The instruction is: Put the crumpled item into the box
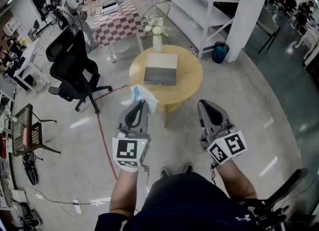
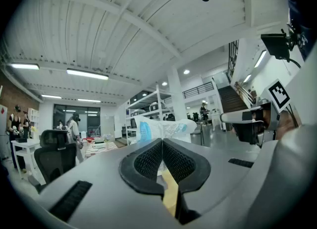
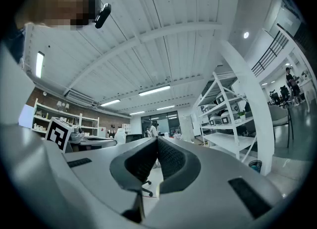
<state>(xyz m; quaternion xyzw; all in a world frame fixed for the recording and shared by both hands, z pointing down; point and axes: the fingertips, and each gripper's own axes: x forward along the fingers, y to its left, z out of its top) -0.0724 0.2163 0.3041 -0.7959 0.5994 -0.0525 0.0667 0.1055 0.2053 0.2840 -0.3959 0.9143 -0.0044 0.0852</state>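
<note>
Head view: left gripper (image 1: 141, 104) held over floor at near edge of round table (image 1: 192, 78), jaws pinched on crumpled bag (image 1: 143, 94), white with blue print, sticking out past tips. Grey box (image 1: 160, 69) sits mid-table, apart from bag; vase (image 1: 157, 42) at far edge behind it. Right gripper (image 1: 207, 106) beside left, jaws together, nothing between them. Black office chair (image 1: 75, 65) off to left

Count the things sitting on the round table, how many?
2. A box lies in the middle of the round table; a vase of flowers stands at its far edge. The crumpled bag is in the left gripper, not set down.
</note>
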